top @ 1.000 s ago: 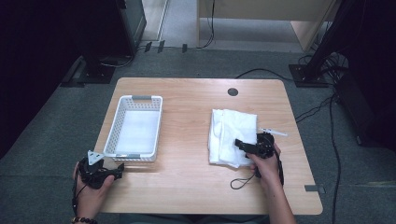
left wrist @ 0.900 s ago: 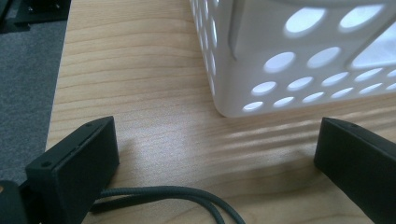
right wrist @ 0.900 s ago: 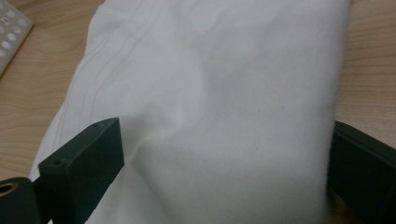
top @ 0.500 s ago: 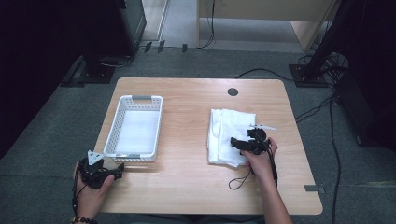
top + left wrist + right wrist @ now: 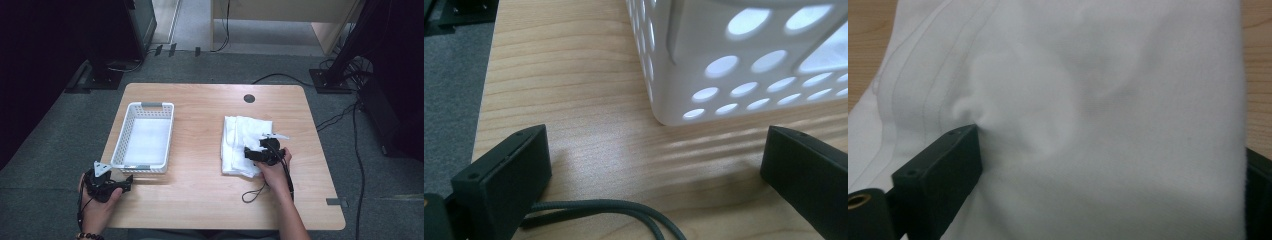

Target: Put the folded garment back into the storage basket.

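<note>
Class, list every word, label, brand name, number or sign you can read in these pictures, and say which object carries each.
None: no readable text in these views.
White basket: plain plastic with round holes, no label.
White folded cloth: faint stitched lines, no print.
Left claw and right claw: plain black jaws, unmarked.
Wooden table: bare wood grain, no markings.

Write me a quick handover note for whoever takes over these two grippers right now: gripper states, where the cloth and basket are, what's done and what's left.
Right gripper: open, jaws spread across the folded white cloth, one jaw pressing into the fabric; not clamped yet.
Left gripper: open, holding nothing, resting on the table just off the near corner of the white perforated basket.
Cloth: lies folded on the right half of the table, apart from the basket.
Basket: on the left half, nothing visible inside.
Done: right gripper is placed on the cloth.
Left: likely close on the cloth, lift it and carry it to the basket.
</note>
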